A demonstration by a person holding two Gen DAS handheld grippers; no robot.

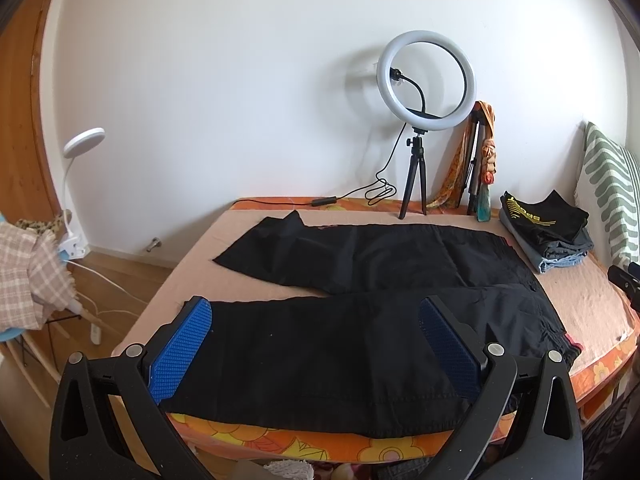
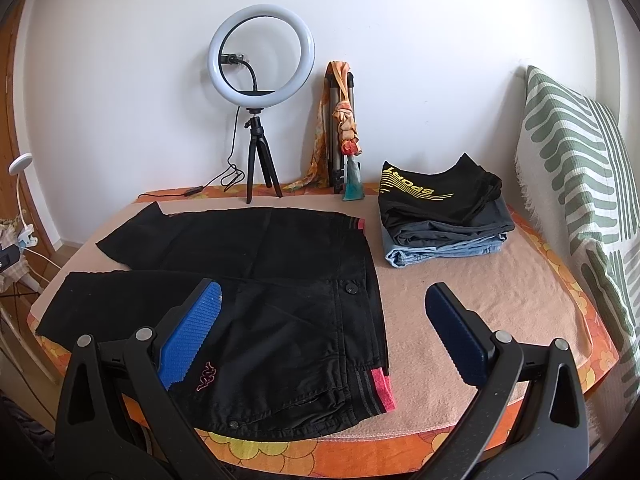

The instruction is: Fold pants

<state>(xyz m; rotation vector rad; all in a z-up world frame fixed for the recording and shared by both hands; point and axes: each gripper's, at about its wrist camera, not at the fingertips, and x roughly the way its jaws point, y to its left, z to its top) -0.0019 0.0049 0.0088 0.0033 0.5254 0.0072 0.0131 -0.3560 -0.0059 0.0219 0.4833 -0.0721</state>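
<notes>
Black pants (image 1: 340,340) lie flat on the bed, both legs spread apart toward the left, the waistband with a red and grey stripe (image 2: 378,392) at the right near the front edge. My left gripper (image 1: 316,320) is open and empty, held above the near leg. My right gripper (image 2: 324,304) is open and empty, held above the waist end of the pants (image 2: 280,300). A pink logo (image 2: 206,378) shows on the near hip.
A stack of folded clothes (image 2: 444,216) sits at the back right of the bed (image 2: 480,300). A ring light on a tripod (image 2: 260,80) and a scarf-draped stand (image 2: 344,128) are against the wall. A striped pillow (image 2: 580,184) lies at the right. A clip lamp (image 1: 80,184) is left.
</notes>
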